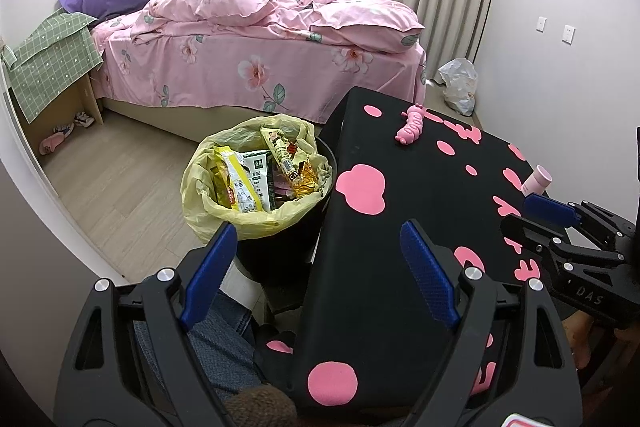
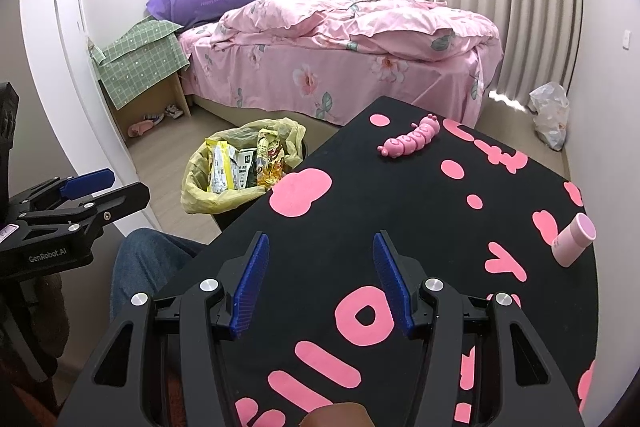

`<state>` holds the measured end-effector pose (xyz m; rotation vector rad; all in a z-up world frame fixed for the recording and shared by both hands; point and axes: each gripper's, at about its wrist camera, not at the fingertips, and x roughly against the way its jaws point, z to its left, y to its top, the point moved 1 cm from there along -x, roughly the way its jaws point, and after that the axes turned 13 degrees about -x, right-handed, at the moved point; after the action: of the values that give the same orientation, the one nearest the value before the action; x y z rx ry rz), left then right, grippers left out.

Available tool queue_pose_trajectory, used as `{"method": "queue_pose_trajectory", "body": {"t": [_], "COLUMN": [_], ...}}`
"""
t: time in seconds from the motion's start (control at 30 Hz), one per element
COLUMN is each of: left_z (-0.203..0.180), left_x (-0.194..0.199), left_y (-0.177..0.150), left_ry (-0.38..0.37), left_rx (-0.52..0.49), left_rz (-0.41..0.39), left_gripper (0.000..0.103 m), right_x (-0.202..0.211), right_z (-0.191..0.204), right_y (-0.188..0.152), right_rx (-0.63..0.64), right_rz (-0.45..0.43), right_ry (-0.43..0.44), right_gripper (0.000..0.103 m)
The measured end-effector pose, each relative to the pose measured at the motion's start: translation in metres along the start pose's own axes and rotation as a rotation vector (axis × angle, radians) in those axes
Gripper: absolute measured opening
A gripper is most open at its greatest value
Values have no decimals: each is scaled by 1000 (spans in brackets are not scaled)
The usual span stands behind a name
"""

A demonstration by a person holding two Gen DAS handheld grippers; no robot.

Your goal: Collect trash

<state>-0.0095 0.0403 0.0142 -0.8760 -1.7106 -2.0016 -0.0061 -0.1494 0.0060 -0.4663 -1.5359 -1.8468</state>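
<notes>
The bin [image 1: 256, 187], lined with a yellow bag, sits left of centre in the left wrist view, on the floor just beside the table's [image 1: 400, 227] left edge, and it is packed with wrappers [image 1: 244, 183]. No loose wrapper shows on the table; only a pink toy [image 2: 412, 141] near its far edge and a pink cup [image 2: 572, 239] lying on its side at the right edge. A white bag [image 2: 550, 115] slumps on the floor at the upper right, by the curtain.

The left gripper [image 1: 316, 259] hangs at the bottom of its frame, over the table's edge beside the bin, jaws spread and empty. The right gripper [image 2: 320, 267] hovers over the table, jaws likewise spread and empty.

Judging by this, collecting seems nearly finished or between picks. The next move probably calls for deciding whether the cup is trash; if so, the right gripper must reach right, pinch it and carry it across to the bin.
</notes>
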Motion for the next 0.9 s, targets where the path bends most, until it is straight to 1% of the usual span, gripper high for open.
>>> {"method": "queue_pose_trajectory", "body": {"t": [0.57, 0.9], "left_z": [4, 5], "left_x": [0, 0], "left_y": [-1, 1], "left_ry": [-1, 12], "left_rx": [-4, -12], "left_rz": [-5, -9], "left_gripper": [80, 80], "right_x": [1, 2], "right_z": [-1, 0], "right_y": [1, 2], "right_rx": [-2, 1], "right_rz": [1, -2], "right_ry": [-2, -6], "right_gripper": [52, 52]}}
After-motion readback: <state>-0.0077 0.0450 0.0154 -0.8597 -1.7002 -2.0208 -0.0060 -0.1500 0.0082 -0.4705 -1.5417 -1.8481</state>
